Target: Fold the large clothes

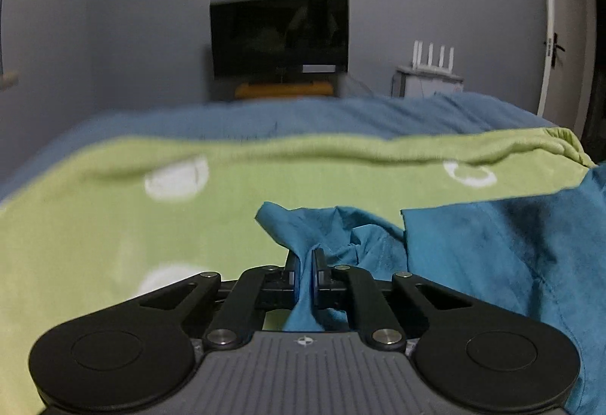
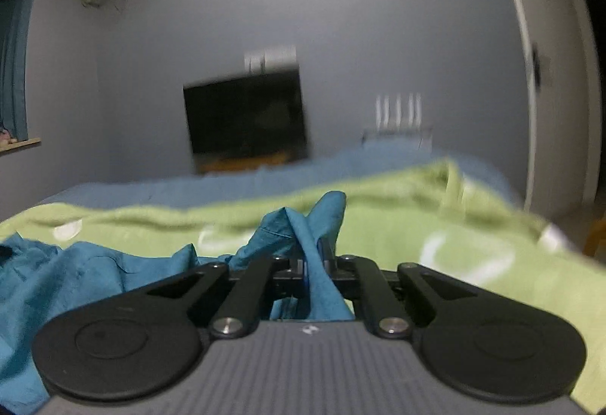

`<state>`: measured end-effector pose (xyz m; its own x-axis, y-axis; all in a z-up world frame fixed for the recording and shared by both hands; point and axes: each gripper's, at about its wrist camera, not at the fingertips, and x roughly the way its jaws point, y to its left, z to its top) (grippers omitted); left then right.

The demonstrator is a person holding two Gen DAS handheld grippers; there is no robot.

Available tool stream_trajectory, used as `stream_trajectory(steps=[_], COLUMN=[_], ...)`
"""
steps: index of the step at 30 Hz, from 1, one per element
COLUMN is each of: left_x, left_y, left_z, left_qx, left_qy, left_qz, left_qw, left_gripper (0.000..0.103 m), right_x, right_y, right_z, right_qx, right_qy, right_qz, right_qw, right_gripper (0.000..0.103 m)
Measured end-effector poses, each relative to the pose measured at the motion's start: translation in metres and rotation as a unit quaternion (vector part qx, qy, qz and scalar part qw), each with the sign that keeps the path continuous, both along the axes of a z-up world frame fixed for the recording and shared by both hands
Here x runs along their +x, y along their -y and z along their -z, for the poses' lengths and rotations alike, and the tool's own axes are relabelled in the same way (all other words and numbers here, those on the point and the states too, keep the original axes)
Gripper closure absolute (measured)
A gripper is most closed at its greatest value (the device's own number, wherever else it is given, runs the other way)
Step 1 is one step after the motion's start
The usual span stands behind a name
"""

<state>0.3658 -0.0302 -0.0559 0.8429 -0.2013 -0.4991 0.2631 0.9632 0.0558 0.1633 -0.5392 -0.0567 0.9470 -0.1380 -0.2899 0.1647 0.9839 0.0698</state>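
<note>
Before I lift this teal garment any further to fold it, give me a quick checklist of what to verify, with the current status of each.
1. Left gripper shut on the teal garment: ok, cloth is pinched between its jaws.
2. Right gripper shut on the same garment: ok, a fold of cloth runs through the closed jaws.
3. Only the garment caught, not the green blanket beneath: looks ok in both views.
4. Garment spread flat between the grippers: not ok, it is bunched and creased.
5. Which corners or edges are held: cannot tell.
6. Folding space on the blanket ahead: ok, bare green surface shows.
</note>
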Motion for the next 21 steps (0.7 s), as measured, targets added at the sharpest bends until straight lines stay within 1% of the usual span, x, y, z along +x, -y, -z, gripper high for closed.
stream_trajectory(steps=[1, 2, 3, 4, 5, 6, 7, 8, 9, 10, 12, 14, 15, 17, 18, 20, 21], left_x=[0.002, 0.004, 0.008, 0.013, 0.018, 0.025, 0.028, 0.028, 0.027, 0.022, 0.007, -0.007, -0.018, -0.037, -0.042, -0.059, -0.067], left_y=[0.005, 0.009, 0.01, 0.01, 0.013, 0.016, 0.019, 0.02, 0.019, 0.015, 0.004, -0.003, -0.005, -0.001, 0.005, 0.03, 0.046], left_z=[-0.003, -0.004, -0.003, 0.0, 0.006, 0.012, 0.016, 0.019, 0.019, 0.017, 0.009, 0.001, -0.004, -0.011, -0.016, -0.017, -0.016], left_qx=[0.012, 0.022, 0.023, 0.02, 0.023, 0.033, 0.043, 0.052, 0.055, 0.045, -0.002, -0.052, -0.079, -0.126, -0.142, -0.165, -0.165], left_qy=[0.009, 0.018, 0.018, 0.009, -0.007, -0.023, -0.031, -0.037, -0.043, -0.041, -0.033, -0.041, -0.043, -0.052, -0.056, -0.071, -0.079], left_qz=[0.003, 0.0, -0.005, -0.011, -0.021, -0.035, -0.048, -0.063, -0.082, -0.094, -0.096, -0.101, -0.098, -0.077, -0.063, -0.019, 0.004], left_qw=[0.9999, 0.9996, 0.9996, 0.9997, 0.9995, 0.9986, 0.9974, 0.9959, 0.9941, 0.9937, 0.9948, 0.9927, 0.9911, 0.9877, 0.9863, 0.9836, 0.9831], left_gripper=[0.097, 0.097, 0.097, 0.096, 0.09, 0.08, 0.076, 0.052, 0.025, 0.019, 0.018, 0.016, 0.014, 0.011, 0.009, 0.009, 0.009], right_x=[0.0, 0.002, 0.004, 0.007, 0.013, 0.019, 0.025, 0.028, 0.027, 0.025, 0.018, 0.012, 0.008, 0.0, -0.004, -0.011, -0.016], right_y=[-0.003, -0.004, -0.003, -0.001, 0.003, 0.007, 0.011, 0.016, 0.02, 0.025, 0.029, 0.029, 0.025, 0.019, 0.015, 0.003, -0.005], right_z=[-0.003, -0.003, 0.0, 0.005, 0.012, 0.019, 0.026, 0.031, 0.034, 0.034, 0.029, 0.023, 0.02, 0.016, 0.014, 0.011, 0.008], right_qx=[-0.013, -0.022, -0.024, -0.021, -0.015, -0.006, 0.006, 0.013, 0.019, 0.029, 0.043, 0.038, 0.033, 0.021, 0.016, 0.016, 0.018], right_qy=[0.01, 0.01, 0.007, -0.003, -0.026, -0.056, -0.085, -0.105, -0.115, -0.112, -0.099, -0.083, -0.079, -0.08, -0.087, -0.103, -0.103], right_qz=[0.01, 0.021, 0.031, 0.044, 0.059, 0.072, 0.081, 0.092, 0.101, 0.105, 0.113, 0.116, 0.111, 0.092, 0.08, 0.053, 0.04], right_qw=[1.0, 0.999, 0.999, 0.999, 0.998, 0.996, 0.993, 0.99, 0.988, 0.988, 0.988, 0.989, 0.99, 0.992, 0.993, 0.993, 0.994], right_gripper=[0.101, 0.101, 0.101, 0.1, 0.096, 0.086, 0.075, 0.071, 0.065, 0.059, 0.053, 0.048, 0.042, 0.041, 0.04, 0.04, 0.04])
